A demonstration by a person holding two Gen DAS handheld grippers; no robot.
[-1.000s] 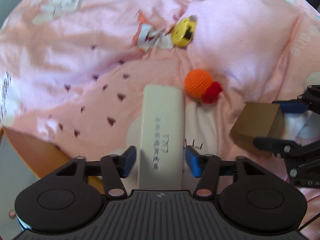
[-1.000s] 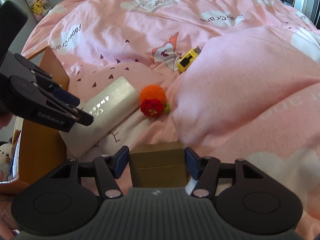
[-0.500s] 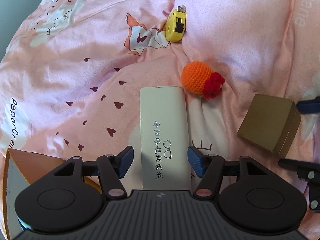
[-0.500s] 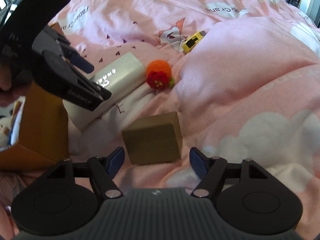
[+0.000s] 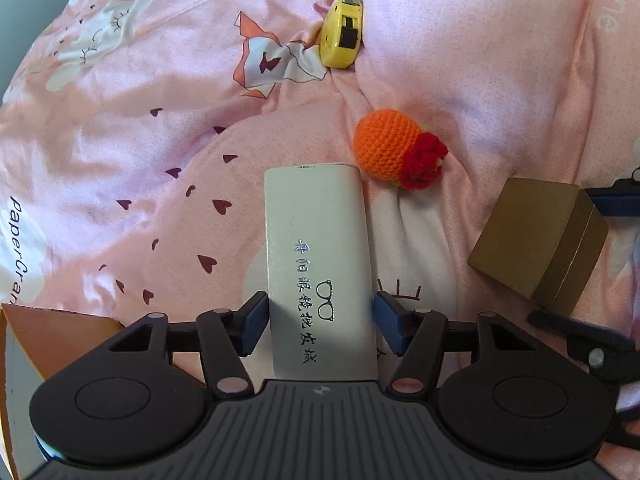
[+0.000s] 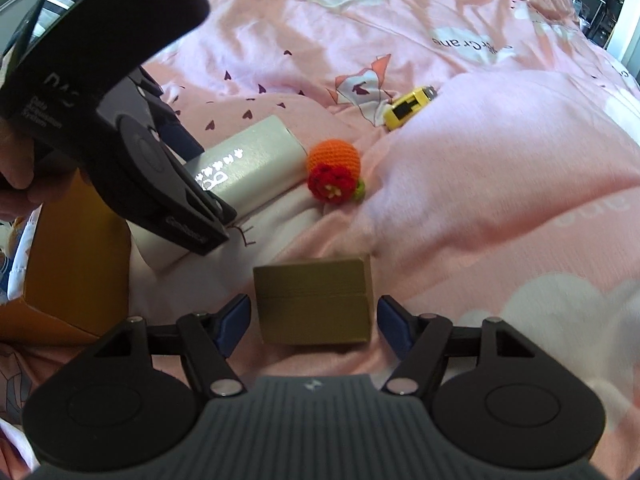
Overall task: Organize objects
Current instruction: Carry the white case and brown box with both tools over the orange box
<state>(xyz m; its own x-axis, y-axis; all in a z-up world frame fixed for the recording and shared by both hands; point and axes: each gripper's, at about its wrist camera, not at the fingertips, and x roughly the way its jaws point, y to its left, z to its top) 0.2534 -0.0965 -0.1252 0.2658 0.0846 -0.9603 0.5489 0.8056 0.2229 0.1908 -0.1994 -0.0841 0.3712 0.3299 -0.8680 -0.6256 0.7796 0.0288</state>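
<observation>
**Two grippers straddle boxes on a pink bed**

Your left gripper [image 5: 320, 326] stands open around the long white glasses case [image 5: 318, 264], pads just clear of its sides. Your right gripper [image 6: 314, 326], jaws just narrowed, is open astride the small brown cardboard box [image 6: 314, 302] without gripping it. From the case, the orange crocheted ball [image 5: 390, 150] lies at one o'clock, the yellow tape measure [image 5: 342, 42] at twelve.

White glasses case [image 5: 318, 264] lies flat on the pink bed, printed side up. Orange crocheted ball [image 5: 394, 152] just beside its far corner, possibly touching. Brown box [image 6: 314, 300] nearby; yellow tape measure [image 5: 342, 36] farther off.
</observation>
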